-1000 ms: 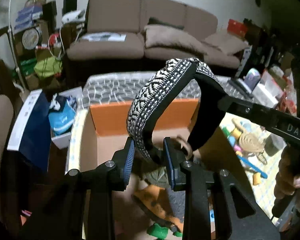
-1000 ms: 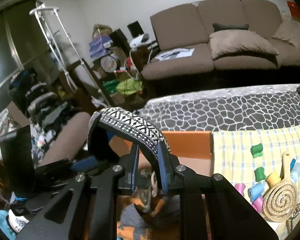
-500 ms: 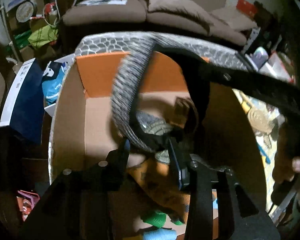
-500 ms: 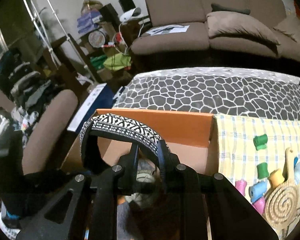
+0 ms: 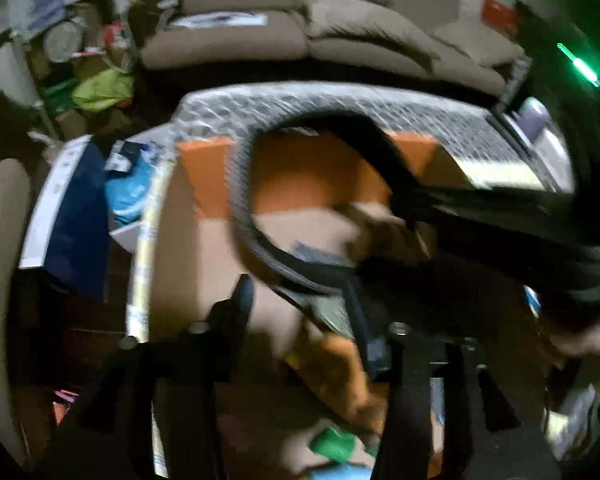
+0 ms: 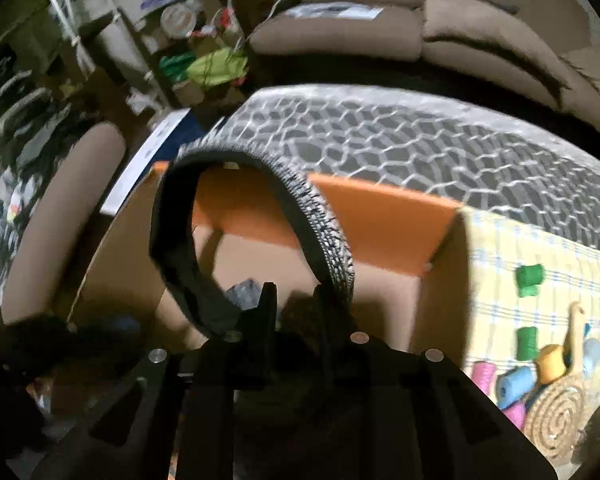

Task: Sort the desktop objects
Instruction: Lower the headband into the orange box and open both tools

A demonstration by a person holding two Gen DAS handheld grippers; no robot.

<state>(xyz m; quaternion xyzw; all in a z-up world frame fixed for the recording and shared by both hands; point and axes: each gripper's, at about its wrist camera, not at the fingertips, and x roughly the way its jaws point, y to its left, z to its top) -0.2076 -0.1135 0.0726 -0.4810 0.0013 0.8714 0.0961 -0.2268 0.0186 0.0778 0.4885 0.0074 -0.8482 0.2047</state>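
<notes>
A cardboard box (image 6: 384,292) with an orange flap sits at the desk's left edge, open to take sorted things. Over it hangs the patterned strap (image 6: 324,236), looped so it can drop in. The right gripper (image 6: 294,300) pinches one end, nearly closed; the left gripper (image 5: 300,300), jaws just opening, stands half open with the strap between them, seemingly released.

Dim, motion-blurred fisheye views with dark, curved edges.
</notes>
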